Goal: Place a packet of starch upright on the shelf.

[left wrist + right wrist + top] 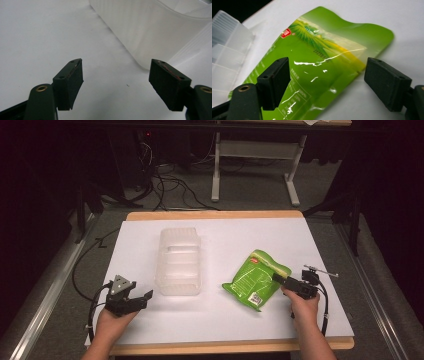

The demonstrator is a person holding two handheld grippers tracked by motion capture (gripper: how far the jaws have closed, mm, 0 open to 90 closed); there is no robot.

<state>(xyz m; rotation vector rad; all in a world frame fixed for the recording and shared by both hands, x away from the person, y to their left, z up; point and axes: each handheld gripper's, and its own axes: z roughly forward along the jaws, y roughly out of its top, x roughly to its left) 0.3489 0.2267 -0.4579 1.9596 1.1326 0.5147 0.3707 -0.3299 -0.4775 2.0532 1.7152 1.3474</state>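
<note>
A glossy green snack bag (pixel 256 279) lies flat on the white table sheet (pixel 220 315), right of centre. My right gripper (pixel 278 279) sits at the bag's right edge, open, its jaws straddling that edge; in the right gripper view the bag (pixel 317 65) lies between and beyond the jaws. A clear plastic container (pixel 179 261) stands left of centre. My left gripper (pixel 145 296) rests on the sheet just left of the container's near corner, open with nothing between its jaws; the container's wall (pixel 150 32) rises ahead of it in the left gripper view.
The sheet covers a wooden table (pixel 215 214) whose edges show at the back and front. Beyond it on the floor are cables (pixel 170 185) and a white stand's legs (pixel 216 170). Bare sheet stretches along the front and between container and bag.
</note>
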